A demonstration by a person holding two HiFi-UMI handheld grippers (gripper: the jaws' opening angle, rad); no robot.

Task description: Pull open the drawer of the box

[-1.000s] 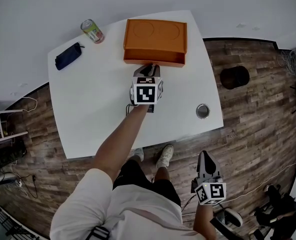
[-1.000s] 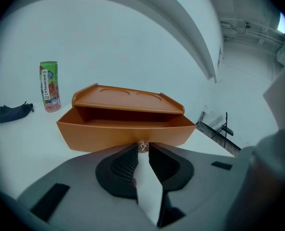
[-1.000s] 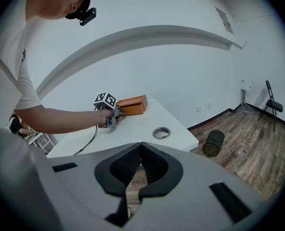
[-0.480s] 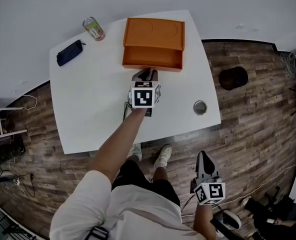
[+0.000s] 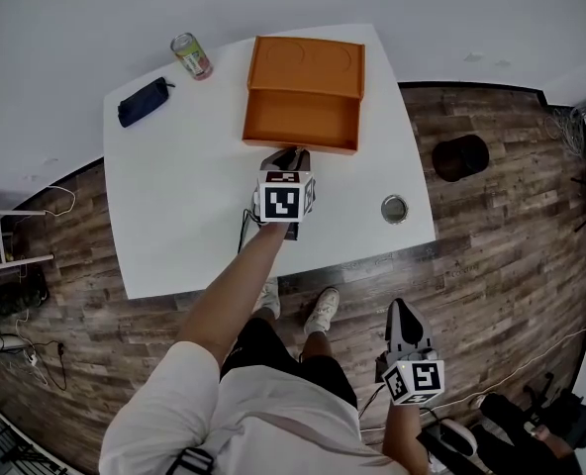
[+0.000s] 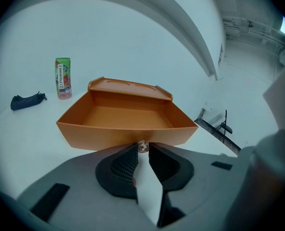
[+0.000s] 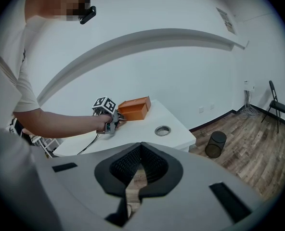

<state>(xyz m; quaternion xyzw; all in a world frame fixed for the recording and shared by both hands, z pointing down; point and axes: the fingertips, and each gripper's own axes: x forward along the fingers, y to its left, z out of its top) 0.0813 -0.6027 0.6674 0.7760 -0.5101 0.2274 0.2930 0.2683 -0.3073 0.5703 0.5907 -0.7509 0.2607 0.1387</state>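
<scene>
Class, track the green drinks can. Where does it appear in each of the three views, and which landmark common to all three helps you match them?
Head view: the can stands at the upper left, to the left of the orange box.
Left gripper view: the can is left of centre, upright, behind and left of the box.
Right gripper view: the can cannot be made out.
Shared landmark: the orange box, seen in all three views.

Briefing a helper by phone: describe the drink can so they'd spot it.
On the white table, look at the far edge, left of the orange box. The can stands upright there, tall and green-and-pink; the dark pouch nearby lies flat.
</scene>
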